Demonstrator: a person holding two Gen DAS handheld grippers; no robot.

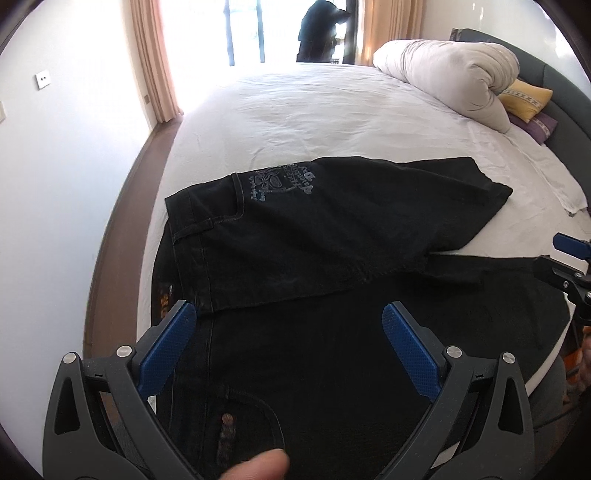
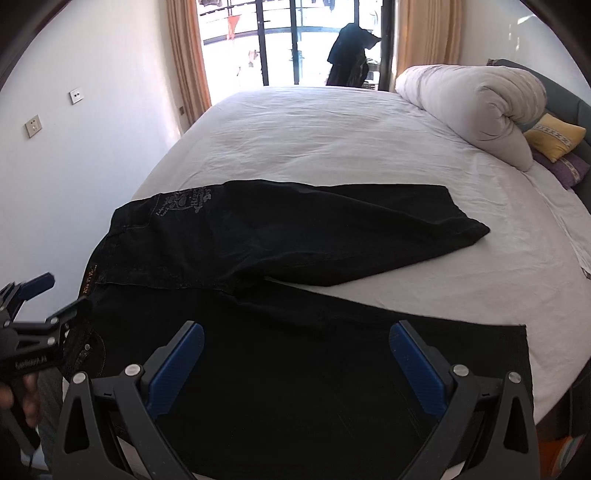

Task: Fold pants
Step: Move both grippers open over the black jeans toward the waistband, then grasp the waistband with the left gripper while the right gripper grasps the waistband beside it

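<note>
On the white bed (image 2: 332,122), black pants (image 2: 280,229) spread flat, legs splayed, left tongs (image 1: 290,314) and right tongs (image 2: 297,332) both apart.

Strong daylight from the balcony door (image 1: 255,29) behind the bed (image 1: 332,110), glass blown out to white glare, sheet washed pale, black pants (image 2: 295,229) nearly detail-free, perhaps underexposed, soft shadows, heavy fisheye bending, dark vignette at corners, thumb (image 1: 255,467) blurred.

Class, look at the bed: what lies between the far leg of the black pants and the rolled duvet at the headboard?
Only bare white sheet lies between the pants and the rolled duvet; nothing else rests on that stretch. The right wrist view shows it best.
</note>
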